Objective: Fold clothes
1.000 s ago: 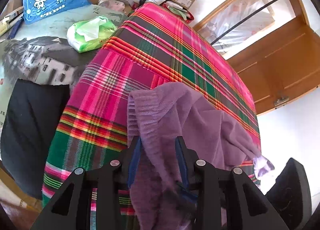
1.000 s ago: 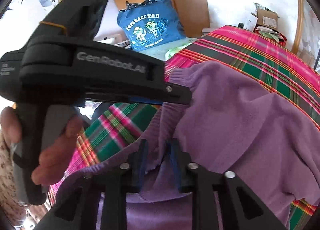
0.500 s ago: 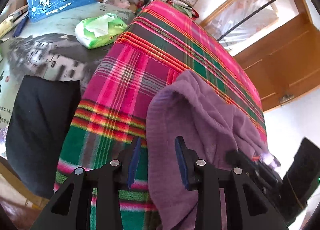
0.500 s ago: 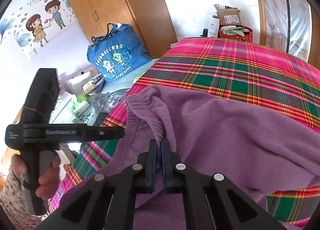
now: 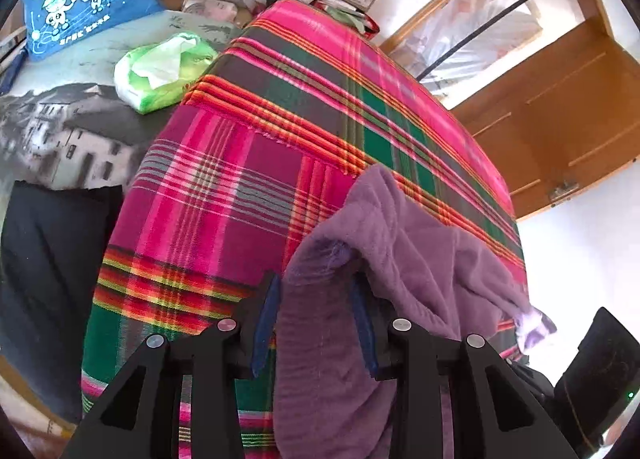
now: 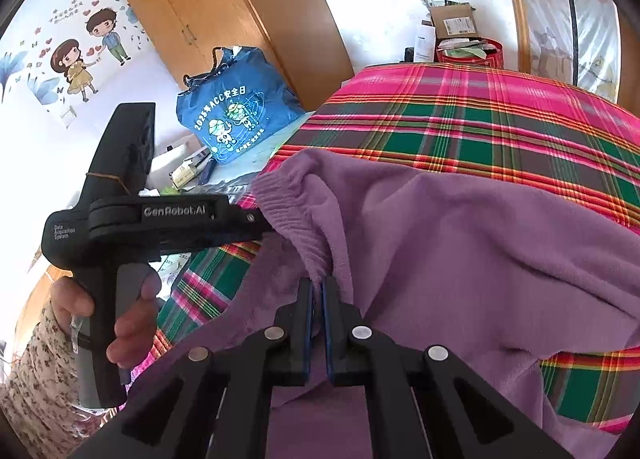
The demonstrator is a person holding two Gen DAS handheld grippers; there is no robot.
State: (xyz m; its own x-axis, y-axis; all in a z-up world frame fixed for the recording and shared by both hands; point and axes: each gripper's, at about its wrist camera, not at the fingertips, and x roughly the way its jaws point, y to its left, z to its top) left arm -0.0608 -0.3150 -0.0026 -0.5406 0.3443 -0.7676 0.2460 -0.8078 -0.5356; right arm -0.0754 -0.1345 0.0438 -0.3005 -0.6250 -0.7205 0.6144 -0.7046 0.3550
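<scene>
The purple fleece garment [image 6: 460,243] lies heaped on the plaid bed cover [image 5: 248,163]. The right gripper [image 6: 316,299] is pinched tight on its ribbed hem; the left gripper [image 5: 312,299] has just been closing, jaws still apart astride the neighbouring edge.

Things around the bright plaid blanket [image 5: 248,187]

A blue bag [image 6: 236,123] stands behind it by a brown wardrobe [image 6: 224,15]. A green pack [image 5: 160,71] lies beside it. Boxes [image 6: 456,23] sit past its far end.
</scene>
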